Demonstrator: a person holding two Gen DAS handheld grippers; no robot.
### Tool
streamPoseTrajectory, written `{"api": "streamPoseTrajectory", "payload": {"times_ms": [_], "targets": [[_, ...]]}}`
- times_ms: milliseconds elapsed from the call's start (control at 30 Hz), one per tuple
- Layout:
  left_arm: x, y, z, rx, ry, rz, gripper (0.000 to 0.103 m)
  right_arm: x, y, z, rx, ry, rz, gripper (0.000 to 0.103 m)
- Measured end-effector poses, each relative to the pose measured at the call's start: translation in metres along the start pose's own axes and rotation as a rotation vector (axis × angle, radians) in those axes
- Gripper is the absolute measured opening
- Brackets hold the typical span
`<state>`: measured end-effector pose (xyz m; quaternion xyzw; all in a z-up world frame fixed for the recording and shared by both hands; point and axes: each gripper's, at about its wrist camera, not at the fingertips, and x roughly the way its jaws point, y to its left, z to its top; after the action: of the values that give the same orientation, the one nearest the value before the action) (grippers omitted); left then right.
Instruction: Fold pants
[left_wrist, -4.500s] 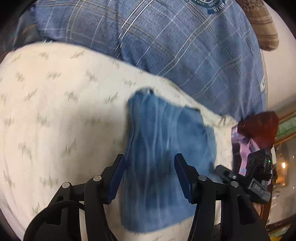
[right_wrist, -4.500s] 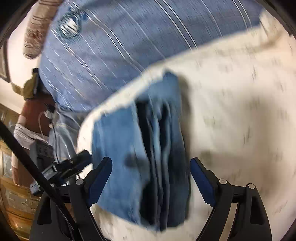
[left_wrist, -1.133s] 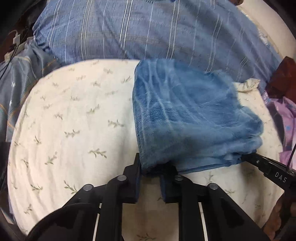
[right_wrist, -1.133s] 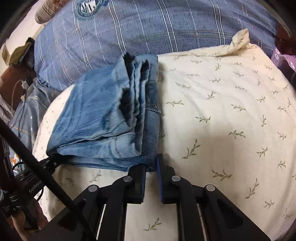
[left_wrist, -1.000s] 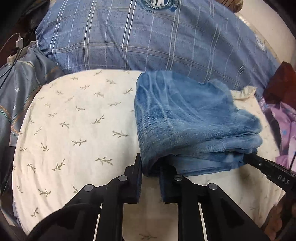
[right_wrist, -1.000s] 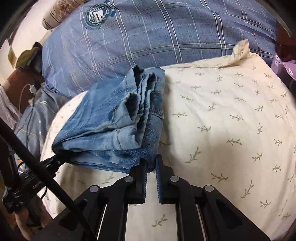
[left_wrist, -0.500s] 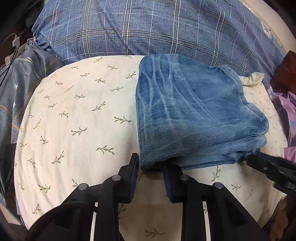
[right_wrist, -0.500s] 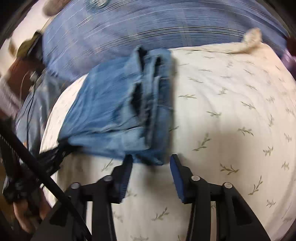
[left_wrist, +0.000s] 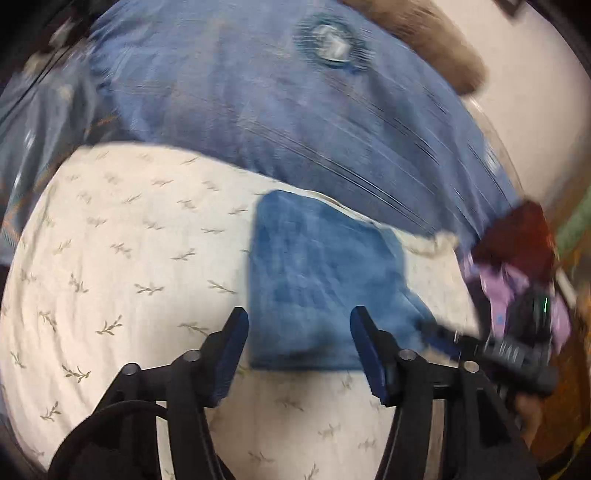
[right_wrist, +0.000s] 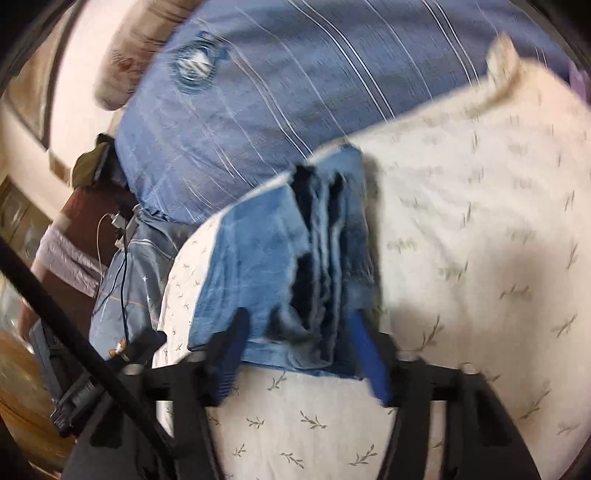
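Note:
The blue denim pants (left_wrist: 325, 280) lie folded into a compact rectangle on a cream leaf-print pillow (left_wrist: 122, 266). In the right wrist view the pants (right_wrist: 258, 266) show their stacked layered edges facing me. My left gripper (left_wrist: 299, 343) is open and empty, its jaws spread on either side of the pants' near edge. My right gripper (right_wrist: 295, 354) is open and empty too, its jaws straddling the near edge of the stack. Both views are motion-blurred.
A blue plaid pillow (left_wrist: 295, 122) lies behind the cream one. Purple and dark red fabric (left_wrist: 517, 266) sits at the right. A brown cushion (left_wrist: 417, 44) is at the far back. Cables and dark bedding (right_wrist: 125, 258) lie at the left.
Both grippers have opened and let go of the pants' near edge, then drawn back and up. The folded pants now rest on the cream pillow.

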<state>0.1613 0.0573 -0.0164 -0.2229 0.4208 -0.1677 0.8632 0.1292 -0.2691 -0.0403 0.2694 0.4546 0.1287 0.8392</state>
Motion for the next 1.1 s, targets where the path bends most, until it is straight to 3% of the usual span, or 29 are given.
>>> {"api": "streamPoseTrajectory", "payload": {"times_ms": [33,67,100,167,267,367,433,467,533,567,600,733,833,1000,1100], "targets": [[0.009,0.010,0.002,-0.038,0.034,0.014,0.055,0.006,-0.004,-0.002,0.016,0.020,0.007,0.036],[0.017,0.016,0.002,-0.062,0.069,0.023,0.050,0.008,-0.005,-0.001,0.018,0.024,0.002,0.034],[0.029,0.023,0.000,-0.091,0.115,0.026,0.039,0.009,-0.004,-0.003,0.009,0.021,-0.008,0.031],[0.044,0.029,-0.002,-0.117,0.168,-0.015,0.028,0.007,0.002,-0.006,-0.037,0.014,-0.047,0.025],[0.043,0.023,-0.001,-0.063,0.140,-0.002,0.020,0.014,0.000,-0.008,-0.067,0.028,-0.089,0.022],[0.037,0.023,-0.002,-0.045,0.112,0.030,0.020,0.012,-0.006,-0.010,-0.047,0.023,-0.054,0.023],[0.025,0.016,-0.006,-0.004,0.088,0.075,0.020,0.002,0.002,-0.016,-0.082,0.001,-0.049,0.030],[0.014,0.009,-0.011,0.032,0.066,0.090,0.024,-0.007,0.009,-0.020,-0.097,-0.022,-0.052,0.033],[-0.010,-0.012,-0.024,0.119,0.019,0.126,0.039,-0.027,0.028,-0.035,-0.165,-0.075,-0.077,0.064],[-0.022,-0.023,-0.032,0.163,-0.001,0.167,0.050,-0.036,0.035,-0.043,-0.183,-0.104,-0.108,0.073],[-0.032,-0.032,-0.040,0.199,-0.022,0.195,0.055,-0.048,0.043,-0.056,-0.195,-0.143,-0.143,0.082],[-0.071,-0.063,-0.073,0.273,-0.045,0.253,0.059,-0.074,0.064,-0.090,-0.211,-0.154,-0.192,0.082],[-0.098,-0.081,-0.088,0.292,-0.063,0.294,0.067,-0.094,0.075,-0.103,-0.199,-0.161,-0.216,0.082],[-0.133,-0.103,-0.097,0.321,-0.084,0.317,0.070,-0.120,0.087,-0.108,-0.178,-0.186,-0.280,0.082],[-0.156,-0.114,-0.102,0.333,-0.127,0.322,0.073,-0.130,0.091,-0.112,-0.177,-0.198,-0.264,0.082]]}}
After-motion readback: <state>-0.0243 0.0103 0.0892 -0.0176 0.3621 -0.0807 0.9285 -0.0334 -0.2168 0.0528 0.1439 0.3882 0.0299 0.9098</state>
